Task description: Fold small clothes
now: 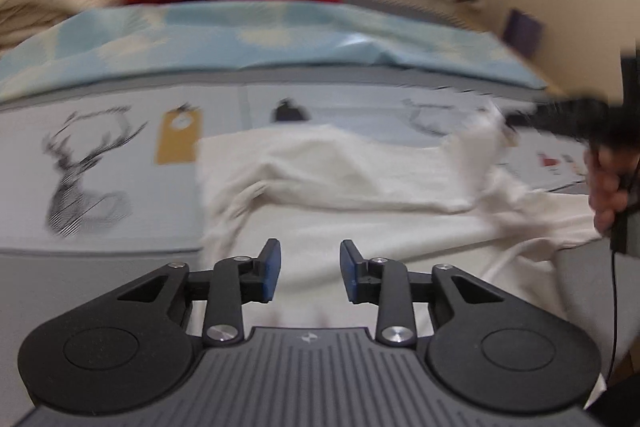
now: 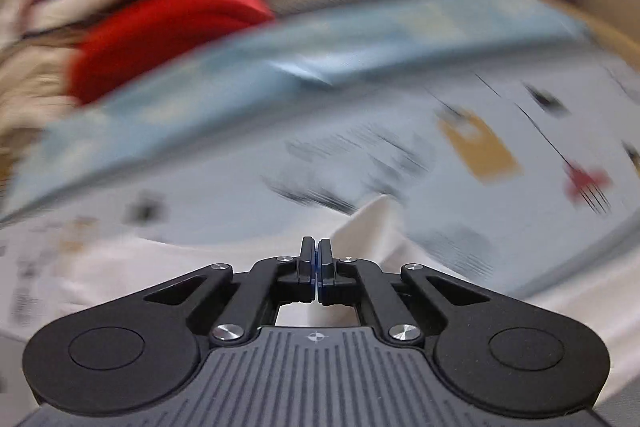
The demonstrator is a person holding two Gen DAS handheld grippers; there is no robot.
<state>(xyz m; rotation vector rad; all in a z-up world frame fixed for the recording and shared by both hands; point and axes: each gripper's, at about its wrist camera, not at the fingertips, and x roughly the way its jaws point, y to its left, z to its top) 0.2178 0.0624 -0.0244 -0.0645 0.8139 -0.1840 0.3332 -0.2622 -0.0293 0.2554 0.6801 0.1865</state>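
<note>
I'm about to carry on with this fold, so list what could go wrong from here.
1. The right claw is shut with no cloth visibly between its pads, so it may have missed the white garment.
2. The left claw is open above the garment, so nothing pins it; a pull could drag it across the printed sheet.
3. The garment lies bunched and may fold crooked.

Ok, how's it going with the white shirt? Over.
Left gripper open above the white shirt, holding nothing. Right gripper shut, jaws together; whether cloth is pinched, can't tell. Shirt rumpled, not folded yet. Nothing in the way.
</note>
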